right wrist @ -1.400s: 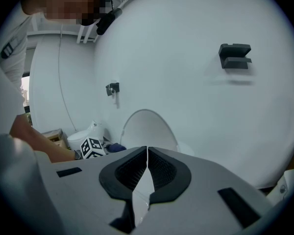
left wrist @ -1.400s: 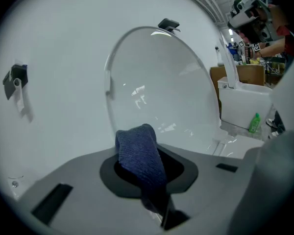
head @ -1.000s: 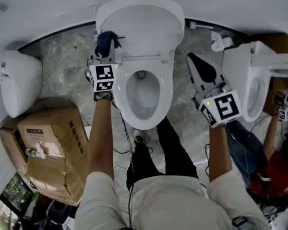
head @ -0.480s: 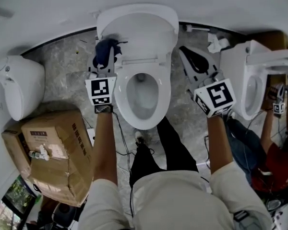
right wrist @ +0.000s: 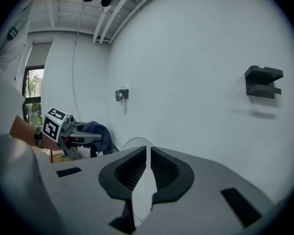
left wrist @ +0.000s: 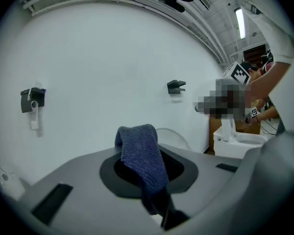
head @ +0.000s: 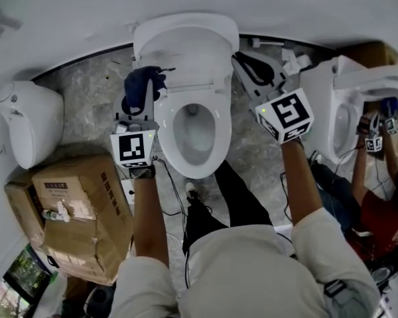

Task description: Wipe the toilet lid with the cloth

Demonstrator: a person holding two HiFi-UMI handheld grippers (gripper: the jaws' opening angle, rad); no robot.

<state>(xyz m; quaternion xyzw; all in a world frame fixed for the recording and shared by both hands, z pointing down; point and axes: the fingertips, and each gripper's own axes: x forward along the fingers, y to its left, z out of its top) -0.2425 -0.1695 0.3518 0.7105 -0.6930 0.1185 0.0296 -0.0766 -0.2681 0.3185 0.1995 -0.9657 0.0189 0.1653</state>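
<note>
Our left gripper (head: 143,103) is clamped on the blue cloth (head: 141,85): in the left gripper view the fabric rises from between the jaws and folds over in front of them. The right gripper (head: 244,63) has its jaws closed together with nothing between them.

The toilet lid (head: 186,42) stands raised at twelve o'clock from the bowl (head: 196,131). The cloth hangs at about nine o'clock from the lid's lower half, just beside its left edge. The left gripper view looks mostly at the white wall (left wrist: 112,58), so we judge the cloth to be off the lid (we cannot confirm contact from the head view). The right gripper sits at about three o'clock from the lid's hinge line, near it but apart from it.

As we read it, the step in hand is bringing the cloth onto the lid's face. To do it well, we should:
- swing the left gripper toward one o'clock until the loose fold, not the hard jaw tips, lies flat on the lid;
- press lightly, since a raised lid can rock on its hinge;
- steady the lid's right edge with the right gripper if it moves;
- wipe in overlapping passes from twelve o'clock down toward six.
</note>
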